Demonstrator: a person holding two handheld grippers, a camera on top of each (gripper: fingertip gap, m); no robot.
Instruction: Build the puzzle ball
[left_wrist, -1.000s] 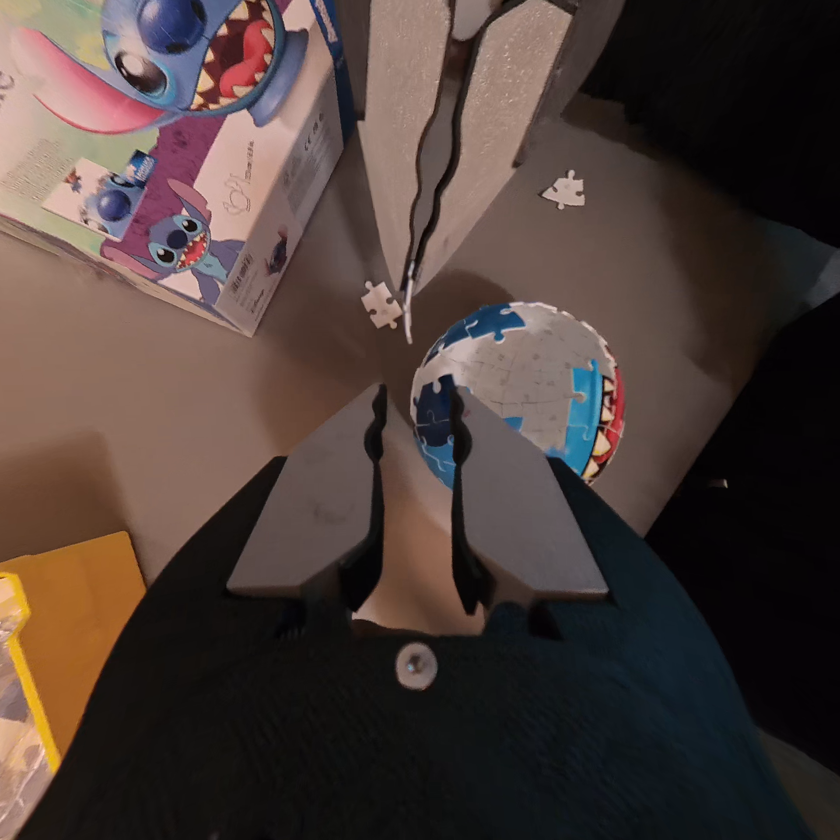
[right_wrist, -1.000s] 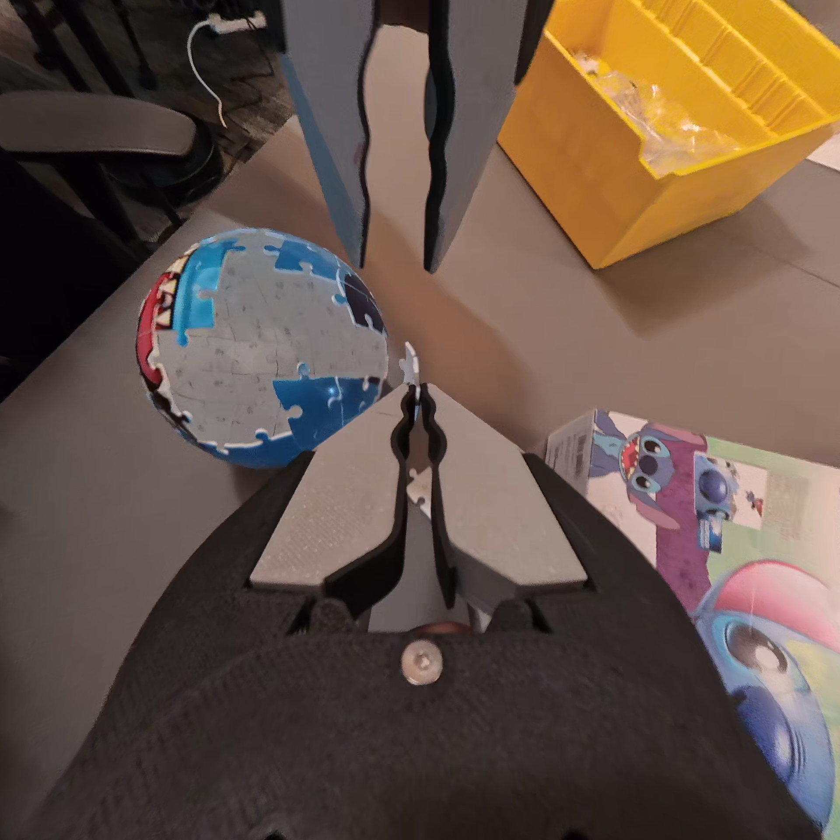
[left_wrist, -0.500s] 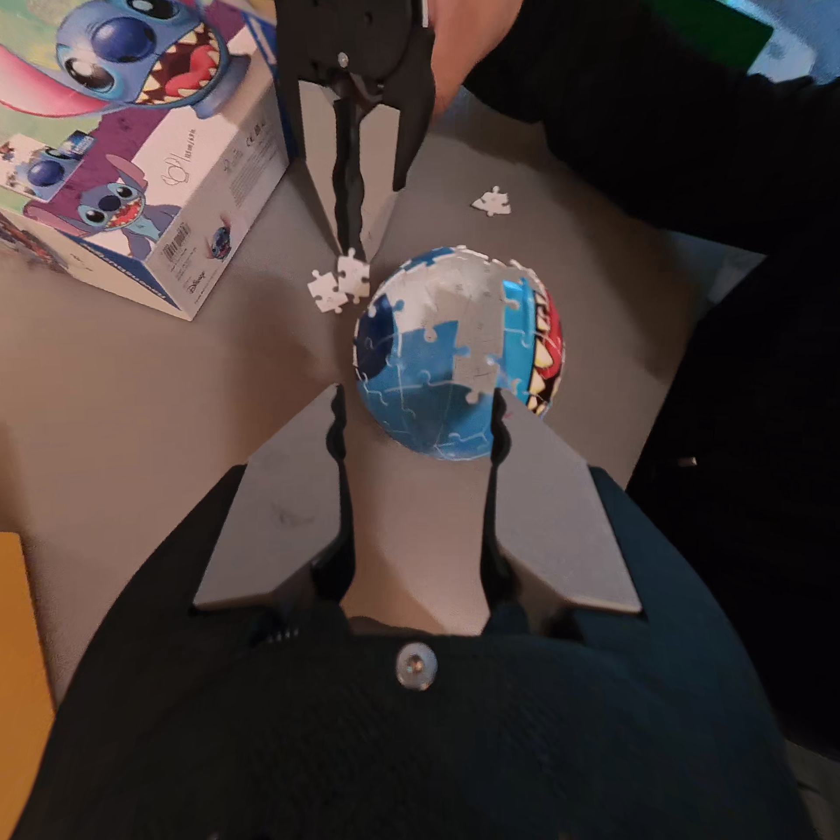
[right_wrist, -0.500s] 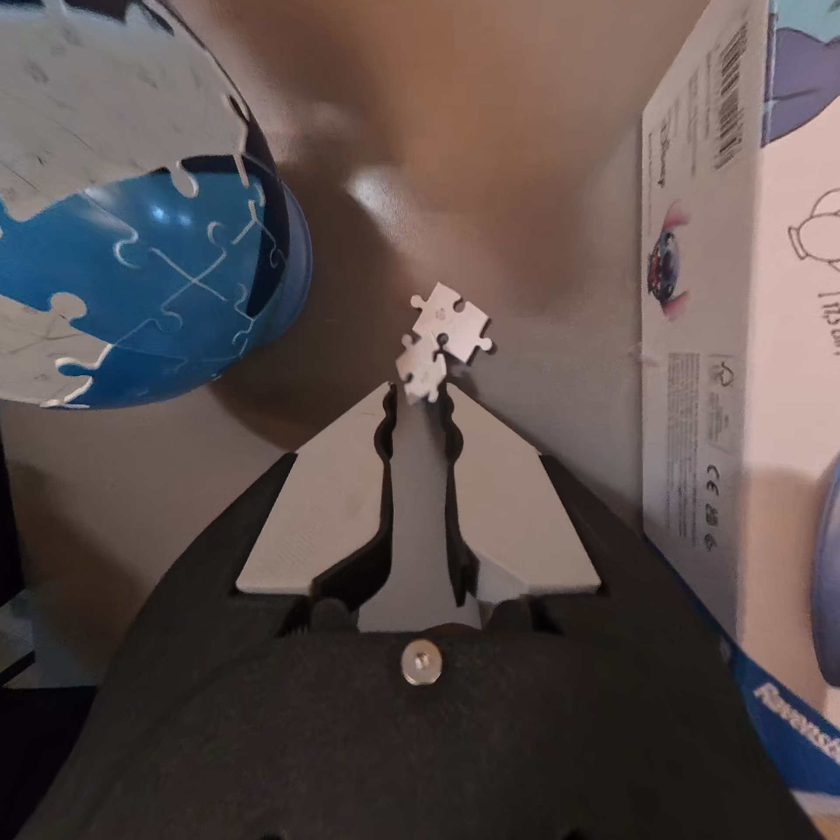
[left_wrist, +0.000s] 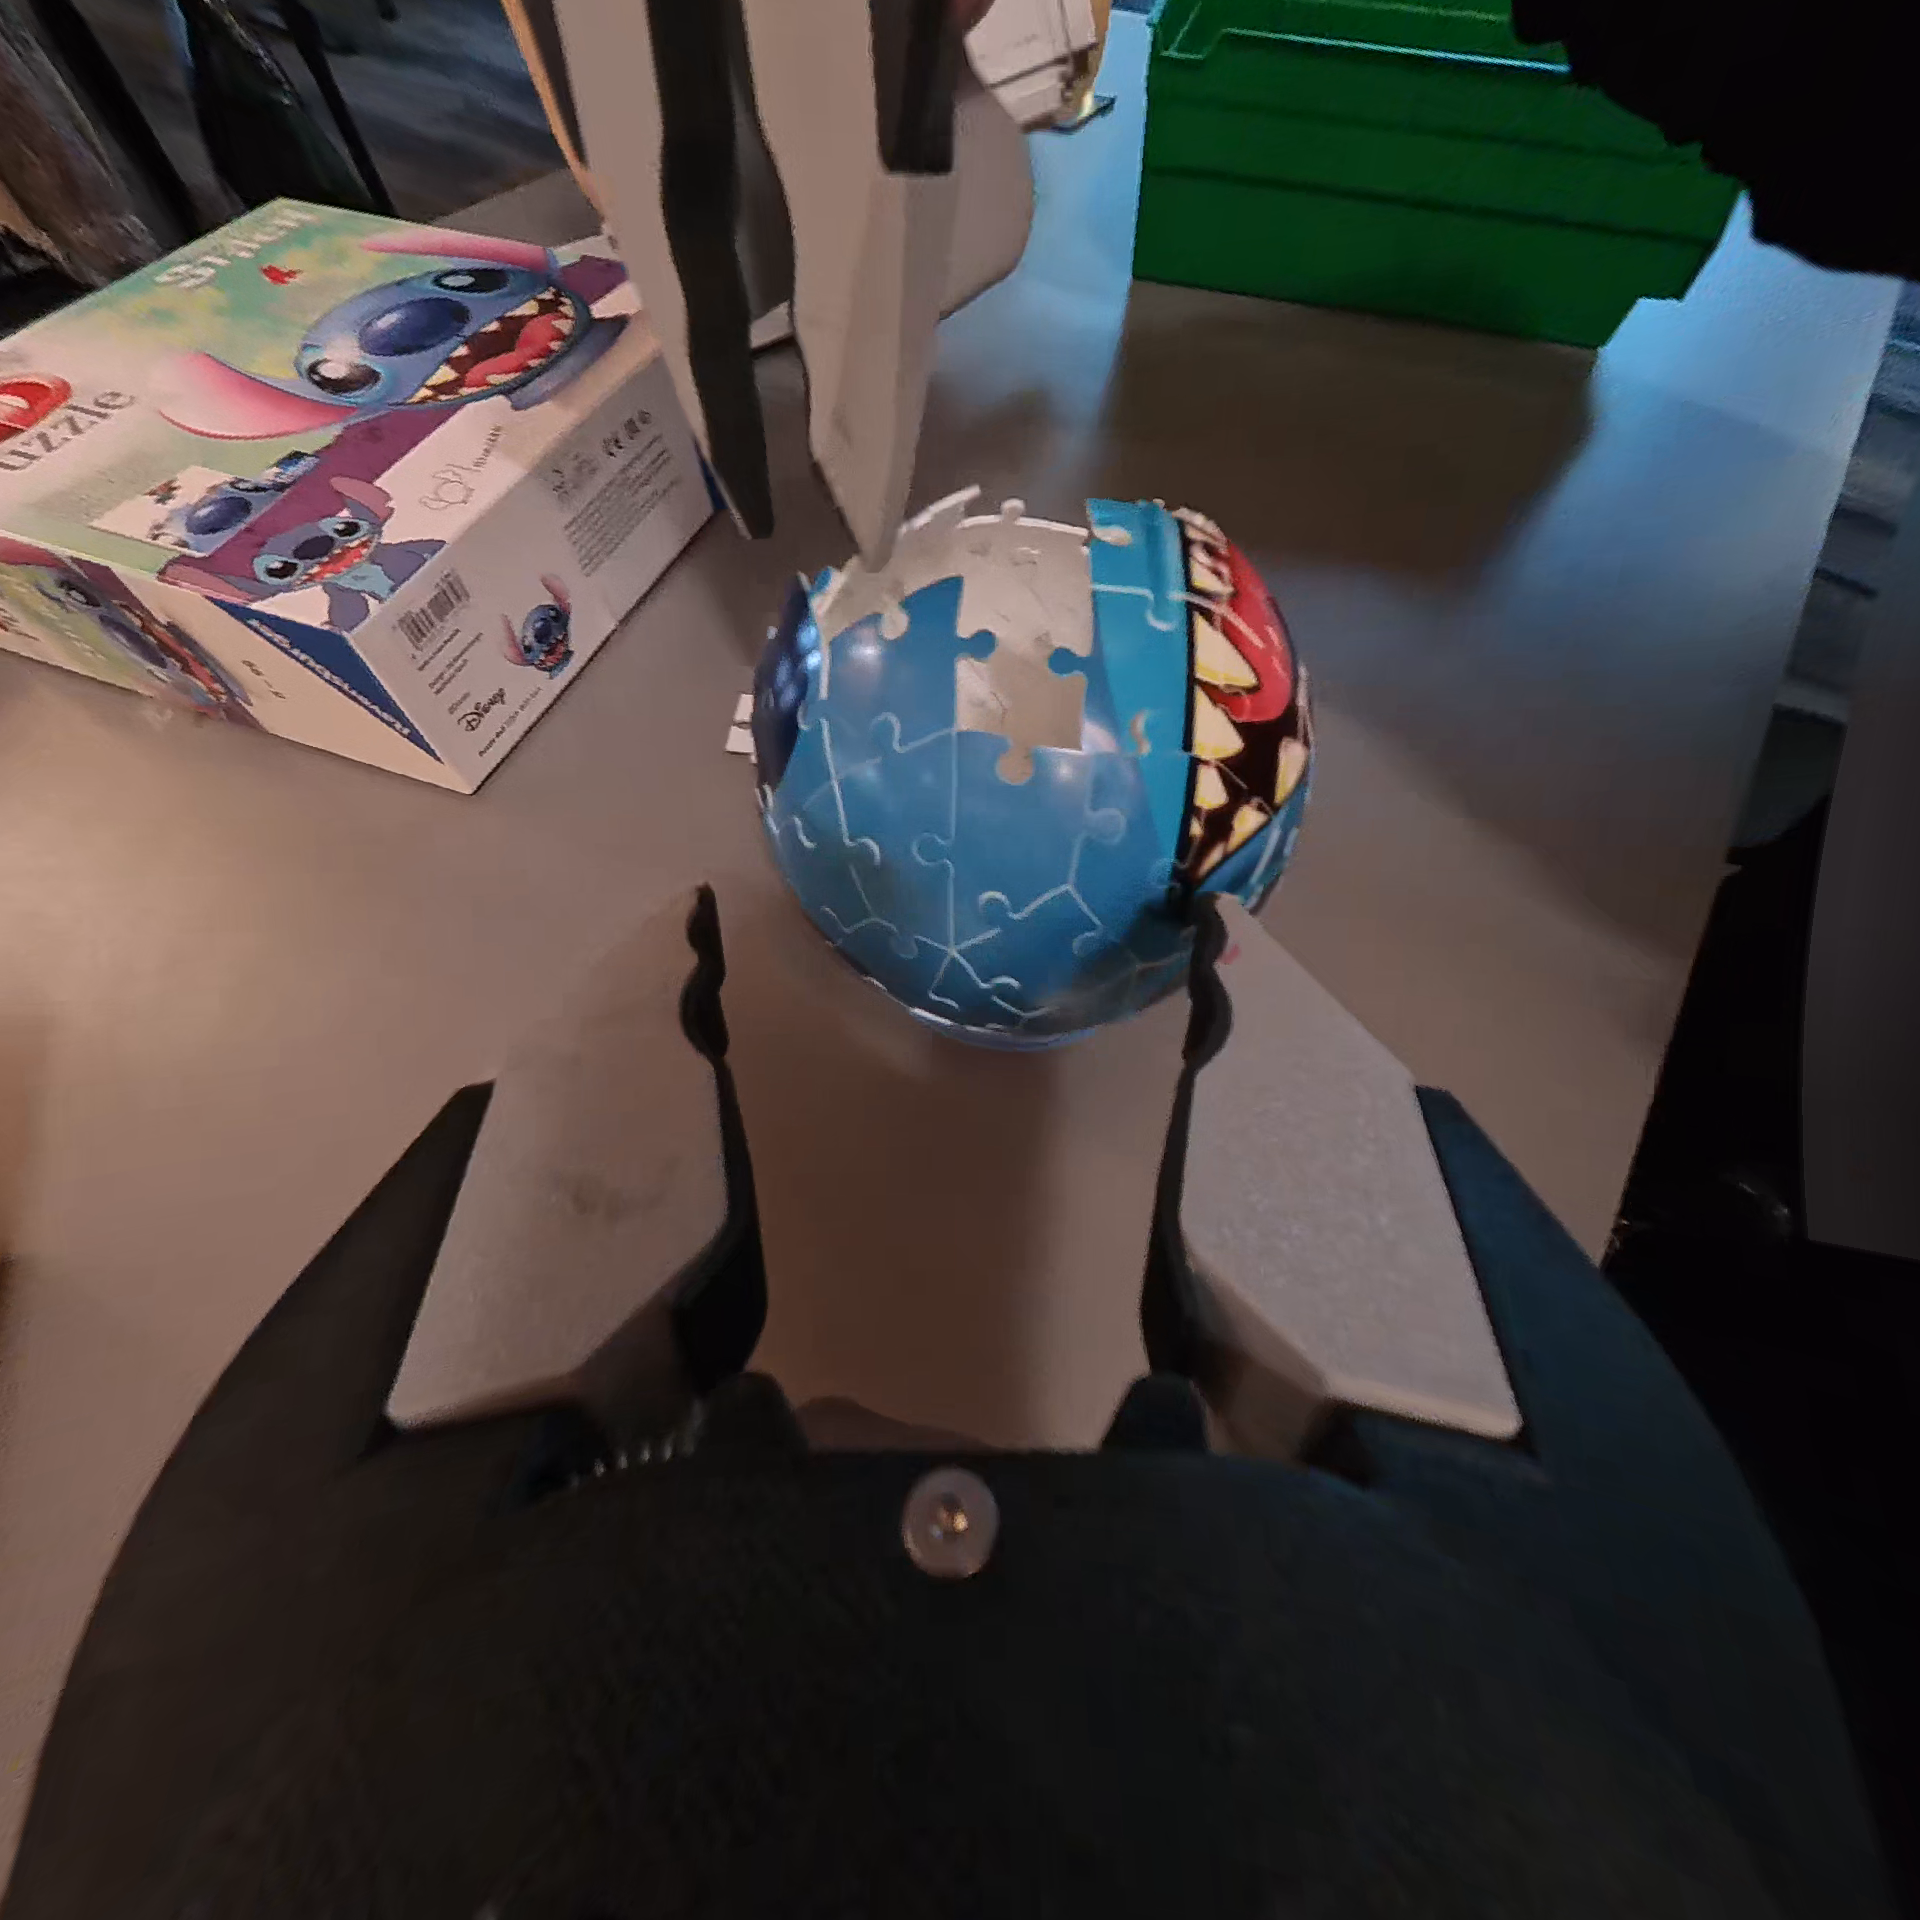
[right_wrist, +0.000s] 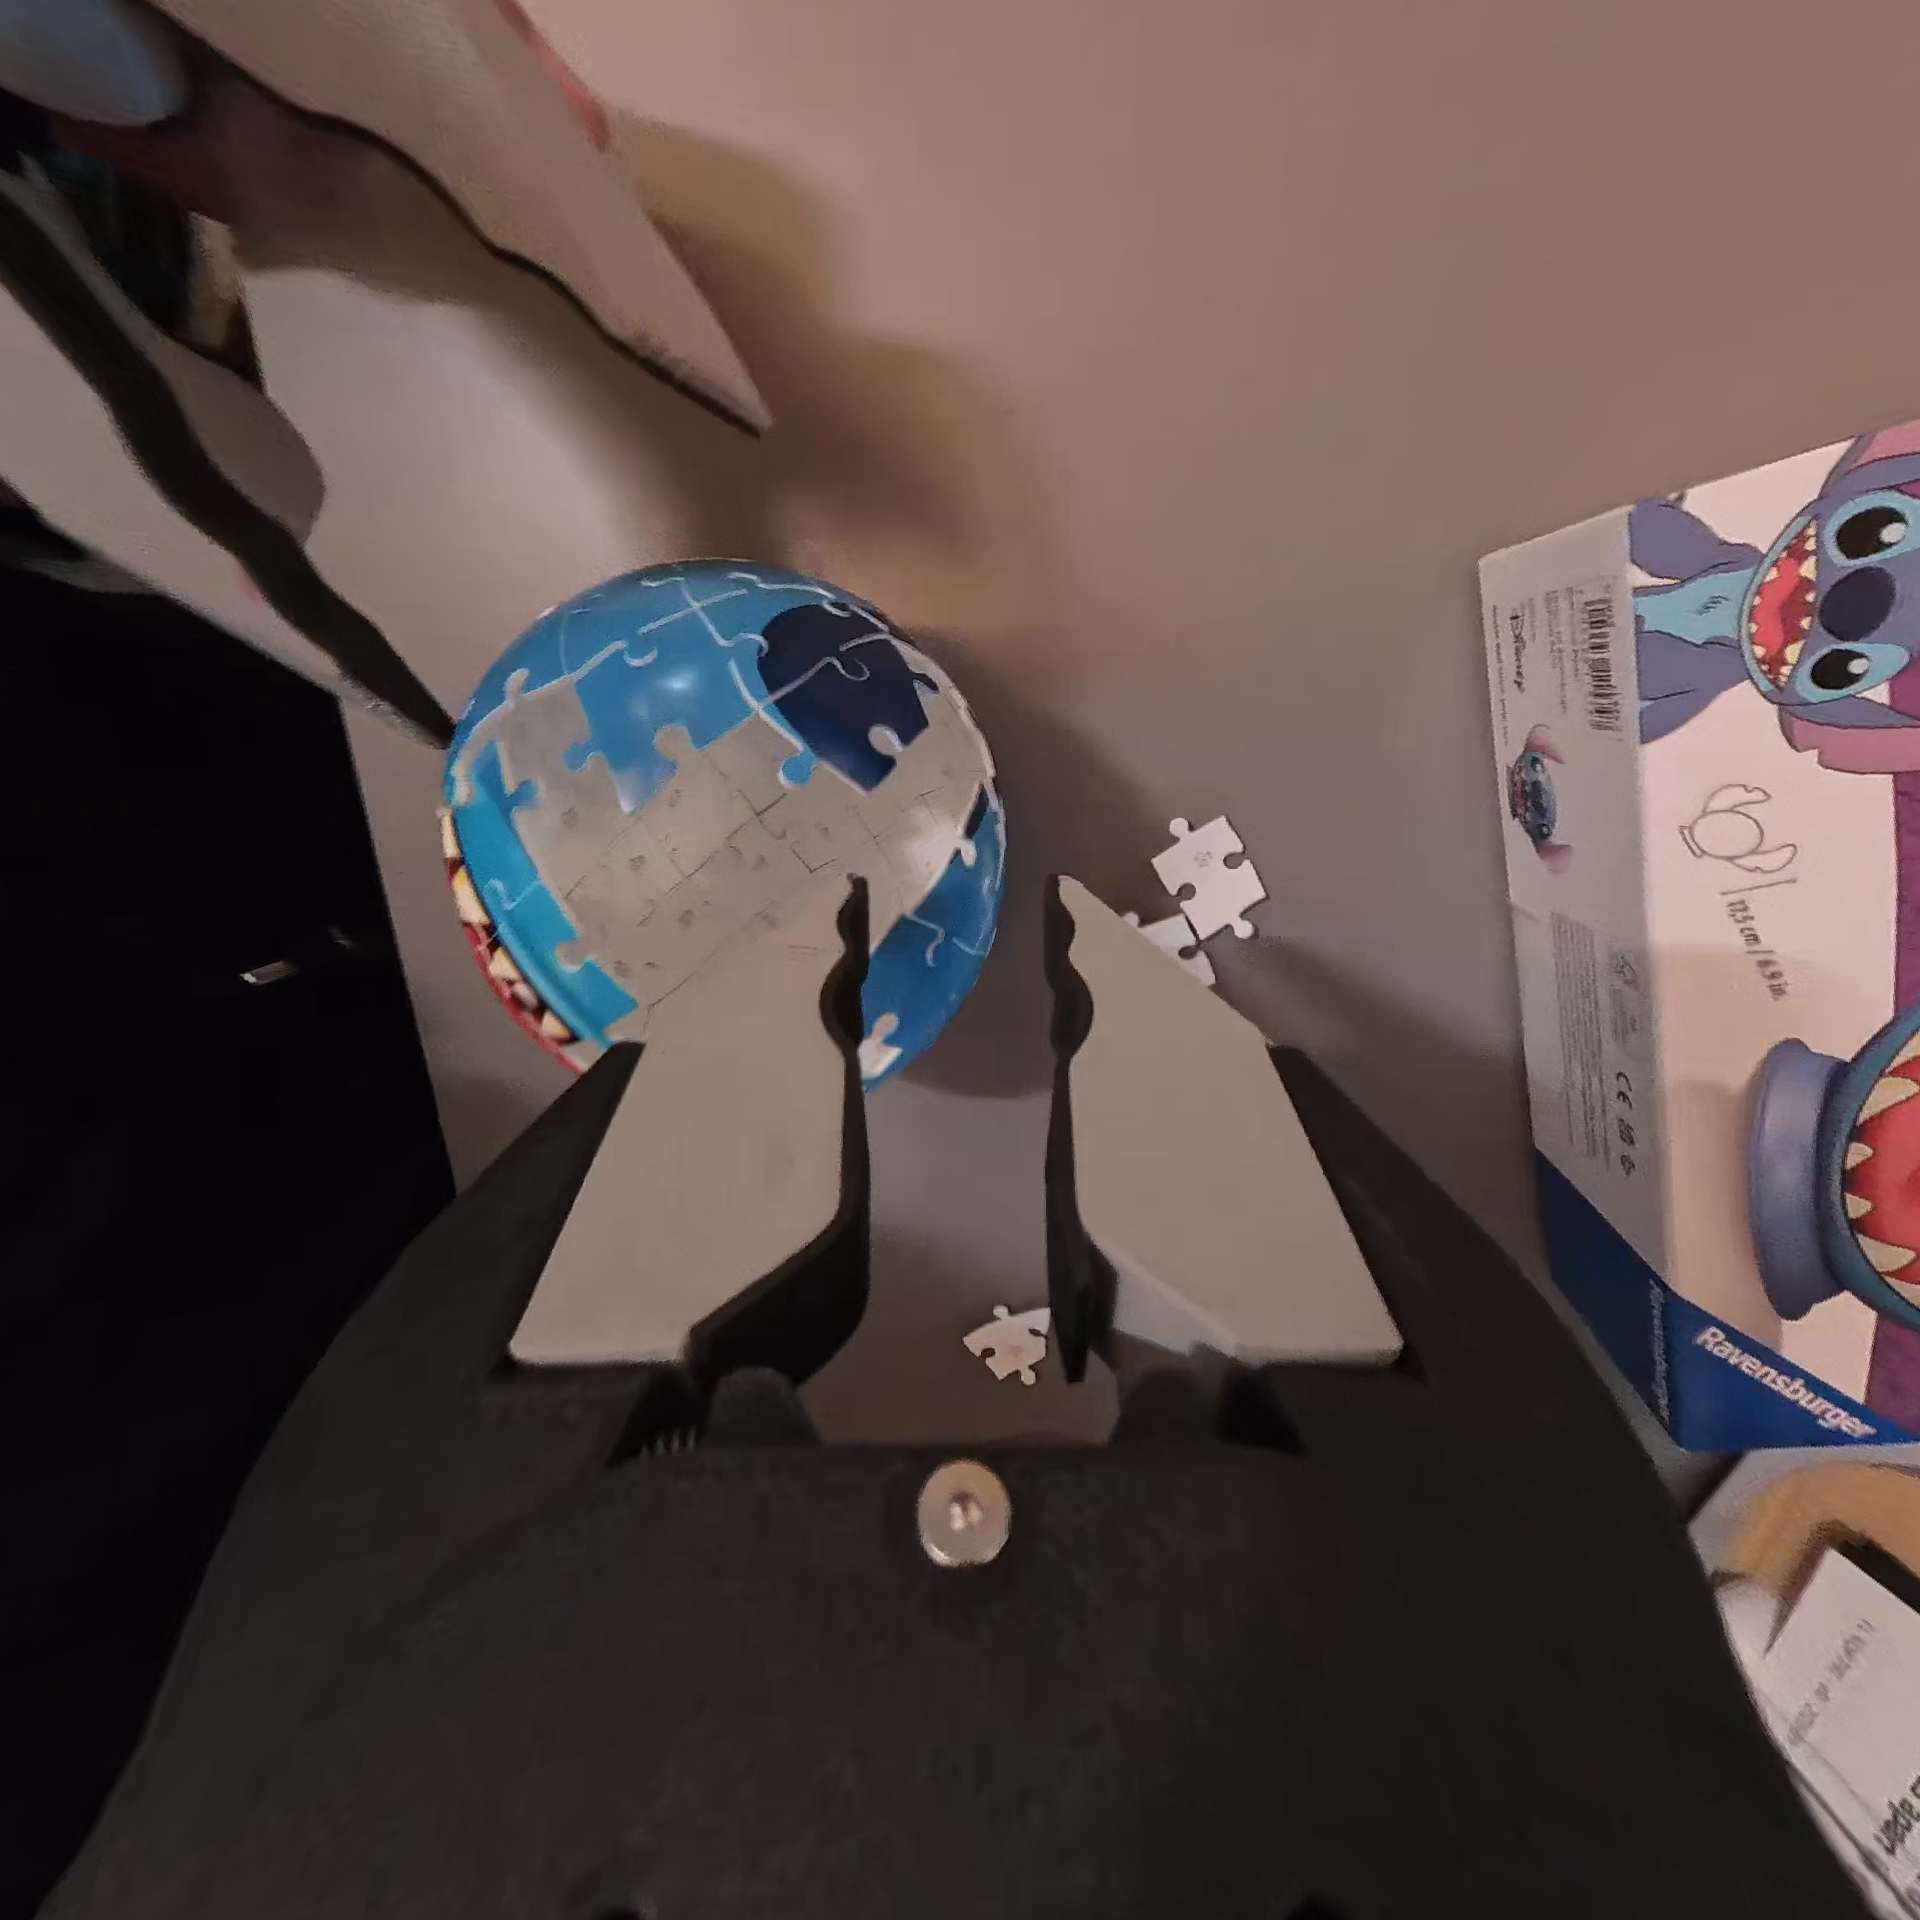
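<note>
The puzzle ball (left_wrist: 1029, 769) stands on the grey table, blue with a toothed red mouth and a patch of white piece backs on top. It also shows in the right wrist view (right_wrist: 717, 810). My left gripper (left_wrist: 956, 909) is open wide and empty, its tips at the ball's near side. My right gripper (right_wrist: 958, 894) is open and empty, and its left finger overlaps the ball. From the left wrist view the right gripper (left_wrist: 816, 535) comes down from above with one tip on the ball's top. Loose white pieces (right_wrist: 1210, 878) lie beside the ball.
The printed puzzle box (left_wrist: 312, 499) lies left of the ball, and on the right in the right wrist view (right_wrist: 1714, 935). A green bin (left_wrist: 1403, 166) stands at the back. One more loose piece (right_wrist: 1008, 1345) lies under my right gripper. The table edge (left_wrist: 1662, 935) runs close to the ball. The tips of one gripper are about 9 cm away from the tips of the other.
My right gripper, shut on a white piece before, has opened and let it go beside the ball, then moved onto the ball. My left gripper has opened wider and closed in on the ball.
</note>
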